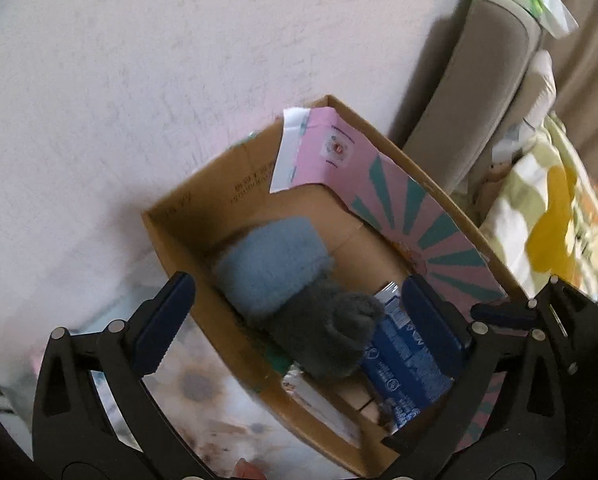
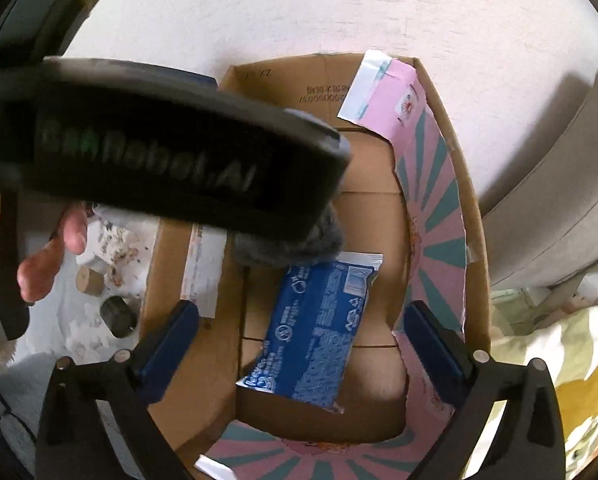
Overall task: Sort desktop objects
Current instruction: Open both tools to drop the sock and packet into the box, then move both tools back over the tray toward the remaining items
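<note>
The left tongs' body hides most of the sock.

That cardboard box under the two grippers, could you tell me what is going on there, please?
A person is sorting things into the cardboard box with two handheld grippers. Both the left gripper and the right gripper hang open over it, holding nothing. A blue and grey fuzzy sock and a blue snack packet already lie inside, beside the box's pink and teal liner. A few small items sit on the table outside.
</note>
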